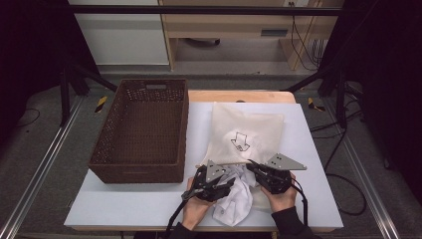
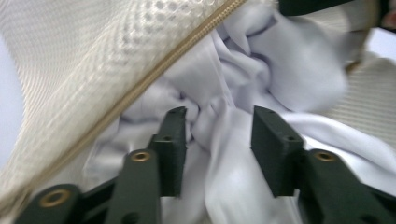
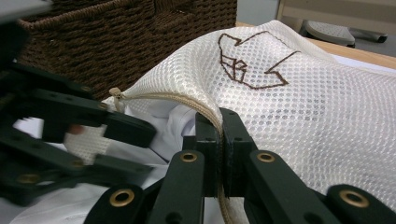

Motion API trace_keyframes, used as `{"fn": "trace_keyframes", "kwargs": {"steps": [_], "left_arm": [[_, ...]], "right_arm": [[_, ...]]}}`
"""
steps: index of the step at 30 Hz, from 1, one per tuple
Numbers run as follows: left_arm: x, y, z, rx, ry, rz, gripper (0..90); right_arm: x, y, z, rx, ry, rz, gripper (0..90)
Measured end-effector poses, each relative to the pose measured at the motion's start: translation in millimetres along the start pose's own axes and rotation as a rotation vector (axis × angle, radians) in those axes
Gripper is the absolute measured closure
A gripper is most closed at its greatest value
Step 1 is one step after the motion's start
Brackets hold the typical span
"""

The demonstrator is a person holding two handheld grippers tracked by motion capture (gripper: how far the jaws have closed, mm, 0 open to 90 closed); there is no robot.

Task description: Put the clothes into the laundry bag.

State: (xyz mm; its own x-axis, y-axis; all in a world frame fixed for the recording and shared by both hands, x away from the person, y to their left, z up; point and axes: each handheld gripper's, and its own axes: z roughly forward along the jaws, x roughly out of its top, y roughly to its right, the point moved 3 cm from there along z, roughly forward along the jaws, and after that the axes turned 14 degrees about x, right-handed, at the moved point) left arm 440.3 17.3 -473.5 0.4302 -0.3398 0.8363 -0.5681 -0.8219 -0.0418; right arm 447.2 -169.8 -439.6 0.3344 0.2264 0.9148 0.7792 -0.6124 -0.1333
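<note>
A cream mesh laundry bag (image 1: 246,132) with a brown arrow mark lies on the white table, its zipped mouth toward me. A crumpled white garment (image 1: 238,199) spills from that mouth. My right gripper (image 3: 220,133) is shut on the bag's zipper edge (image 3: 187,101) and lifts it, seen from above as the right gripper (image 1: 253,167). My left gripper (image 2: 218,135) is open, and a fold of the white garment (image 2: 280,79) lies between its jaws. Just under the mesh bag's zipper (image 2: 154,79) it pokes toward the opening. From above, the left gripper (image 1: 230,182) sits on the cloth.
A brown wicker basket (image 1: 107,144) stands on the left half of the table, beside the bag. The basket wall (image 3: 140,32) rises right behind the left gripper (image 3: 74,135). The table's front edge (image 1: 149,224) is close to my hands.
</note>
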Motion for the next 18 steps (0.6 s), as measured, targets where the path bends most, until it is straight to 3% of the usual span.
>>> {"fn": "trace_keyframes", "kwargs": {"steps": [2,4,9,13,14,17,18], "left_arm": [[-1.4,-0.6,-9.7,-0.044,-0.015,-0.011,46.0],[-5.7,1.5,-17.7,-0.048,-0.029,-0.001,41.8],[-15.3,10.9,-16.2,-0.079,-0.075,0.028,35.9],[-31.2,23.7,-5.5,-0.065,-0.130,0.051,34.3],[-38.1,29.4,-1.4,-0.027,-0.112,0.065,36.7],[-39.5,31.4,-2.5,0.001,-0.095,0.068,48.0],[-38.2,29.7,-4.3,0.002,-0.093,0.052,64.8]], "right_arm": [[-0.1,-0.3,0.4,0.001,-0.003,0.000,87.2],[-0.2,-0.5,0.2,-0.001,-0.004,0.000,87.1],[-0.3,-0.1,0.4,0.001,-0.005,0.000,86.9],[-0.8,0.4,1.2,0.001,-0.009,0.000,86.8],[-1.0,-0.2,1.4,0.001,-0.013,-0.002,86.8],[-1.1,-0.2,1.4,0.000,-0.013,-0.003,86.8],[-1.0,0.0,1.6,0.000,-0.011,-0.002,86.8]]}}
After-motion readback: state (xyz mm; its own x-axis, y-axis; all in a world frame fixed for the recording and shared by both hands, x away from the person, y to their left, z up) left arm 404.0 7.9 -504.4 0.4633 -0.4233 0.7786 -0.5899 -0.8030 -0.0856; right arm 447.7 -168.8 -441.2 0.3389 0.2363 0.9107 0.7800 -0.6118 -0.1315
